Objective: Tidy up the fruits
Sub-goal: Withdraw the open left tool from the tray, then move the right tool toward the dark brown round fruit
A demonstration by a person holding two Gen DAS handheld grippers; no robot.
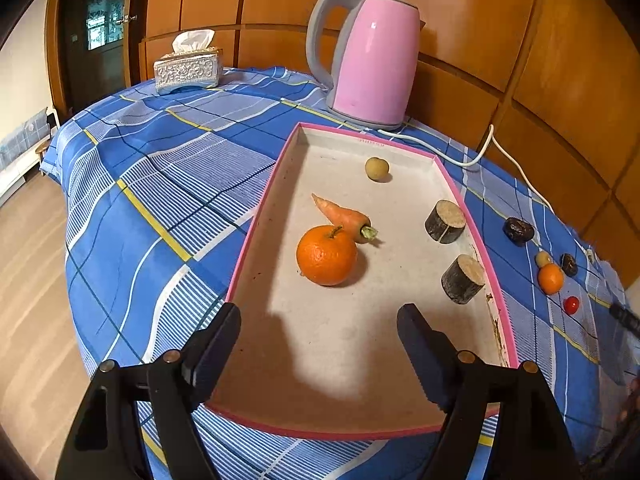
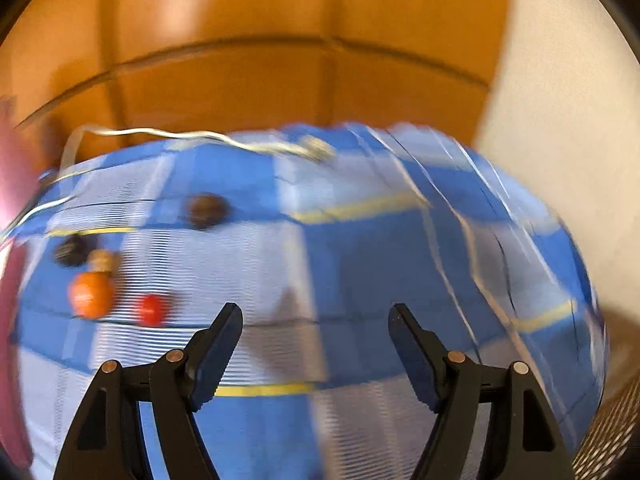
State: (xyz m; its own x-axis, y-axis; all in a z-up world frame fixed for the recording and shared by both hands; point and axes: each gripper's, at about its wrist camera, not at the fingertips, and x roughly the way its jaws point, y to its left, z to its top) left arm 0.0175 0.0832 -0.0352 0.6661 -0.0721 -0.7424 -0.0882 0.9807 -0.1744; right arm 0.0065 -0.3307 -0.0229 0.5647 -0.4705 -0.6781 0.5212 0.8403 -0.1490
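Observation:
A pink-rimmed tray lies on the blue checked cloth. In it are an orange, a carrot, a small tan round fruit and two wood stumps. My left gripper is open and empty above the tray's near end. Right of the tray on the cloth lie a dark fruit, a small orange and a red cherry tomato. In the blurred right wrist view my right gripper is open and empty over the cloth, right of the small orange and the tomato.
A pink kettle stands behind the tray, its white cord trailing right. A tissue box sits at the far left corner. Wood panelling backs the table. The table edge drops to the floor on the left.

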